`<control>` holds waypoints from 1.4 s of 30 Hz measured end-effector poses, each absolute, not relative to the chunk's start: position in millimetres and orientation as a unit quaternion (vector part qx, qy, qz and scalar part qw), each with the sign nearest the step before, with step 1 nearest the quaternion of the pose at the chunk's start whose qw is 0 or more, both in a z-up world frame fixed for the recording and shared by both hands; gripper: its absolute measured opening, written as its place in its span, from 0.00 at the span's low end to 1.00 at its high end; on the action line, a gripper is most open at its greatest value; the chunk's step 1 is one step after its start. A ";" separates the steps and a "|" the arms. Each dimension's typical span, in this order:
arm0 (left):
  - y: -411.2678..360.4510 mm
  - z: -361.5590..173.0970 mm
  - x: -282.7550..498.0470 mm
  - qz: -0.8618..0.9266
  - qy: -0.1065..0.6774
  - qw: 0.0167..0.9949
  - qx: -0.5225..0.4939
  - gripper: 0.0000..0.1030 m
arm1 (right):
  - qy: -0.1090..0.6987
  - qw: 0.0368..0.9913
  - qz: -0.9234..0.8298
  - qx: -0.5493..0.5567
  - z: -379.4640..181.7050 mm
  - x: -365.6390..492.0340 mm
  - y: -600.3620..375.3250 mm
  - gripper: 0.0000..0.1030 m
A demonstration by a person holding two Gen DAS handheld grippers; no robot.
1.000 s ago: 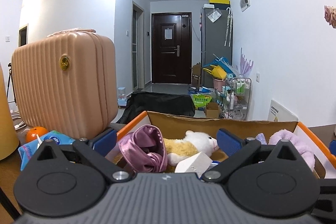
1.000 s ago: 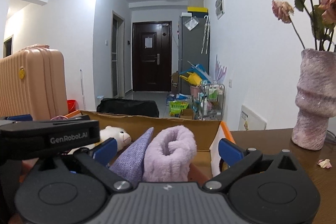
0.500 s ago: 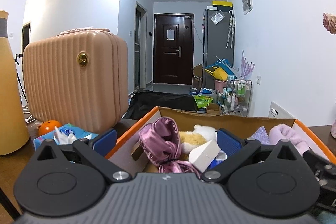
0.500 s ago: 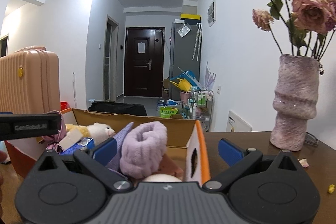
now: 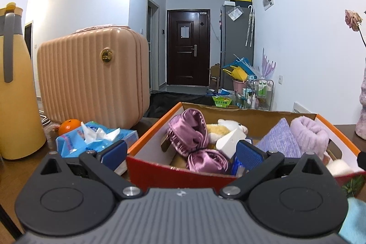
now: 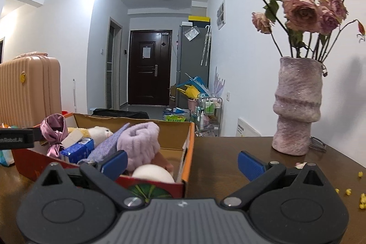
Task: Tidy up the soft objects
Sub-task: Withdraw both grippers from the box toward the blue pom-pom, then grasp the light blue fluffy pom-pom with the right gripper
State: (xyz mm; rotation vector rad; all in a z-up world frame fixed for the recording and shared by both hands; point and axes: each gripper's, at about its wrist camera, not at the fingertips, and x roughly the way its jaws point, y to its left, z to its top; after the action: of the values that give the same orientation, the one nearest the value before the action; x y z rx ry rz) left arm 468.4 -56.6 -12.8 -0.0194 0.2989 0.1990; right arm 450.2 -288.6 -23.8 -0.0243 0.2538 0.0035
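On the brown table [image 6: 228, 152], the cardboard box [image 5: 160, 166] holds the soft objects: satin scrunchie [image 5: 189, 132], plush toy [image 5: 226, 127], lilac towel roll [image 6: 139, 141] and knit cloth [image 5: 281, 141]. Over the last second you have drawn both grippers back and away; the box now sits lower and farther forward in each wrist view. The left gripper [image 5: 180, 152] has its jaws apart and empty. The right gripper [image 6: 181, 159] likewise stands spread, holding nothing. Judge this as a retreat: the items appear packed, and the placing step looks finished.
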 end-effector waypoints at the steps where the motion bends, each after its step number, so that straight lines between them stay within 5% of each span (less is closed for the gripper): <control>1: -56.0 -13.1 465.3 0.099 0.150 0.984 -0.009 1.00 | 0.127 0.992 0.001 -0.012 -24.0 447.1 -289.9 1.00; 26: -48.8 -18.5 384.9 0.077 0.173 0.982 0.006 1.00 | 0.155 0.988 0.012 -0.016 -29.5 360.0 -298.0 1.00; 42: -46.8 -24.3 366.6 0.046 0.195 0.979 0.028 1.00 | 0.268 0.963 0.029 0.021 -45.9 402.7 -266.0 1.00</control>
State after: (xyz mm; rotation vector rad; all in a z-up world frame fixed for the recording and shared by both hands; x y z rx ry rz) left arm 366.6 -46.8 -24.3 0.0559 0.3920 0.0926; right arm 402.7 -266.0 -45.9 0.0424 0.5427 0.0589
